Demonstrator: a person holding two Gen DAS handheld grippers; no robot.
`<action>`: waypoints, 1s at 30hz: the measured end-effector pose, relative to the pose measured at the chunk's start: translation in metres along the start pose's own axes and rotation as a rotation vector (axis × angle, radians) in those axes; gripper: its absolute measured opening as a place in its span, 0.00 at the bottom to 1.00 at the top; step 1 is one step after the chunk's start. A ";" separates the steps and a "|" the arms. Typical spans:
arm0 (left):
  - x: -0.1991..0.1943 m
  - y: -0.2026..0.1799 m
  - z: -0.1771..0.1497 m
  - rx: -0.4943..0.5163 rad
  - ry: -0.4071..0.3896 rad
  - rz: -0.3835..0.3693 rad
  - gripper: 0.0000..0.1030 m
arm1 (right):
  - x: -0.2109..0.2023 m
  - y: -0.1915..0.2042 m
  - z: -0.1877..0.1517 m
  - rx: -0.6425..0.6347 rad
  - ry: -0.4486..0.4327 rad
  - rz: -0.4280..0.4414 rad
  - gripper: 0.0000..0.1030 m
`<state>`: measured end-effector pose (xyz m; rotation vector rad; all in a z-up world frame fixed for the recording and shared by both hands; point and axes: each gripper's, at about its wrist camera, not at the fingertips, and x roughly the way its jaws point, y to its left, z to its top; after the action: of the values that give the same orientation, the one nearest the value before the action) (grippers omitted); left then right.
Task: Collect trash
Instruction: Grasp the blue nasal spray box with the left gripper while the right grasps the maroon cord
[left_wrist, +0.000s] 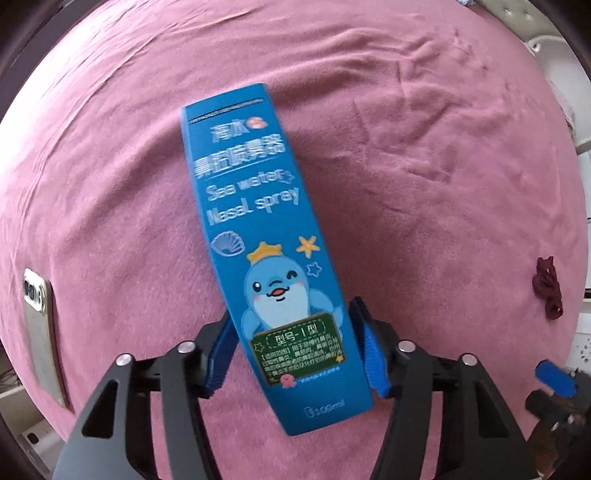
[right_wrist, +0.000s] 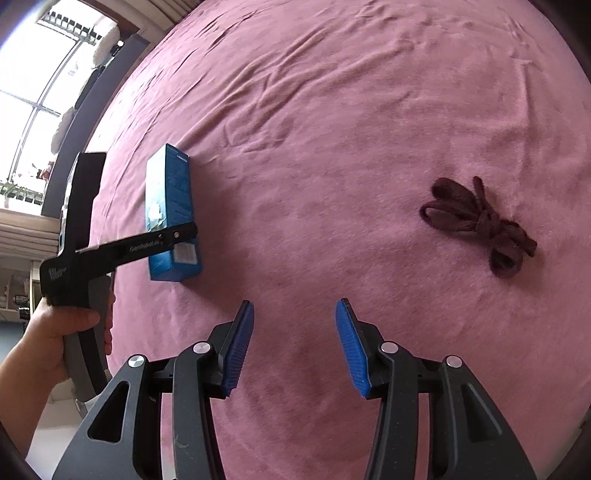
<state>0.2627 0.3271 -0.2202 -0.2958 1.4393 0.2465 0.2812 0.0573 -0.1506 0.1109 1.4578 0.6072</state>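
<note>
A blue nasal spray box (left_wrist: 271, 254) is being straddled near its lower end by the left hand-held gripper (left_wrist: 295, 350), whose blue pads are standing on either side of the carton; the left pad appears to be touching its edge, while a thin gap seems to be showing at the right pad, so it cannot be told whether the box is being squeezed yet. The box is lying on the pink bed cover (left_wrist: 424, 206), and from the right wrist view it is seen resting there with the left tool reaching across it. The step in hand is judged to be the pickup of this carton as trash; the jaws are likely to be needing a full close before any lift, and a bin is then being called for, though none is being shown in either view. The right hand-held gripper (right_wrist: 294, 347) is being held wide apart and empty over the cover, with a dark knotted shoelace (right_wrist: 480, 225) lying well apart to its right. A phone (left_wrist: 38, 332) is lying at the left edge of the bed, partly cut off by the lens rim. The small print on the box is being blurred.
</note>
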 end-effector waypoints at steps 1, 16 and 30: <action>0.000 -0.003 -0.001 0.013 -0.003 0.004 0.53 | -0.002 -0.003 0.001 0.004 -0.002 -0.001 0.44; -0.004 -0.134 -0.025 0.244 0.014 -0.185 0.45 | -0.046 -0.098 0.019 0.046 -0.059 -0.144 0.46; 0.011 -0.193 -0.036 0.320 0.065 -0.229 0.45 | 0.002 -0.117 0.056 -0.066 0.038 -0.220 0.52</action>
<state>0.2958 0.1337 -0.2247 -0.2055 1.4690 -0.1806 0.3721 -0.0248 -0.1947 -0.1120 1.4621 0.4791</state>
